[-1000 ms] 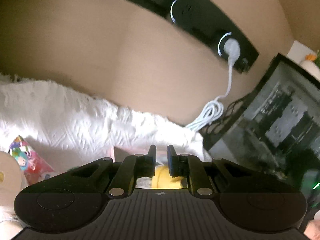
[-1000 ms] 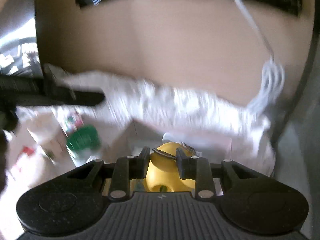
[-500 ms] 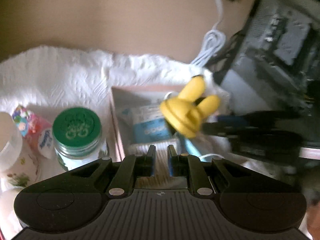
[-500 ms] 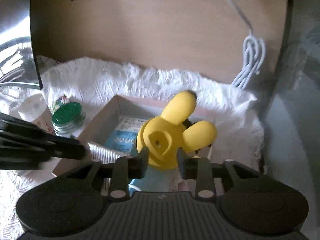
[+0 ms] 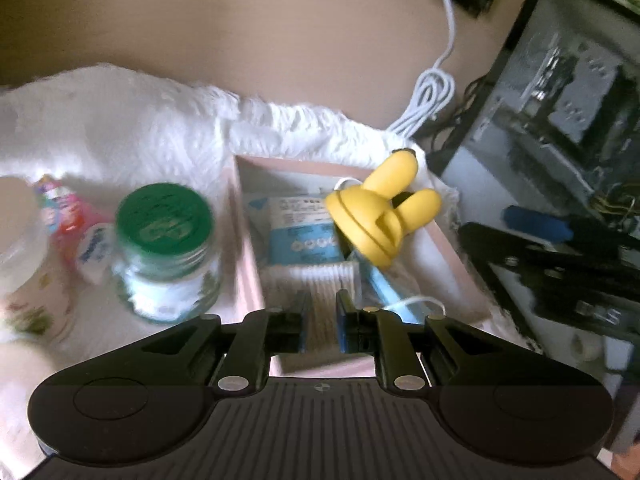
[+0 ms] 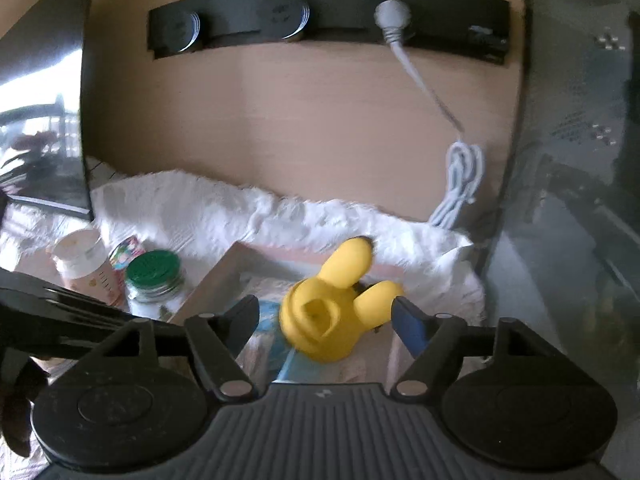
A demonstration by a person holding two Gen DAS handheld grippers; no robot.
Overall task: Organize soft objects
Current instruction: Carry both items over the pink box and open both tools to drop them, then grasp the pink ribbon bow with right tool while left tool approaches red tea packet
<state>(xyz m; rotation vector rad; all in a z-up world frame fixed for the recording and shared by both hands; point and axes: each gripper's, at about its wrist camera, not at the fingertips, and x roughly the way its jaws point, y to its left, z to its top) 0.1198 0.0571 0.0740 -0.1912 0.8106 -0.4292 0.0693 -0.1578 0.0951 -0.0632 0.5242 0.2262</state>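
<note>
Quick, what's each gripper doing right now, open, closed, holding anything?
Left gripper: shut, nothing held.
Right gripper: open; its jaws have just been opening, and the yellow toy sits between them, pads clear of it.

Yellow 2-eared rubber toy (image 5: 378,222) tilted over pink box (image 5: 452,248).

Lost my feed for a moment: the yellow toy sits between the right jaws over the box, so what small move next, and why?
Probably draw the right gripper straight back. Its jaws have just been opening and stand clear of the yellow toy, which sits in the pink box, so the placing looks done.
</note>
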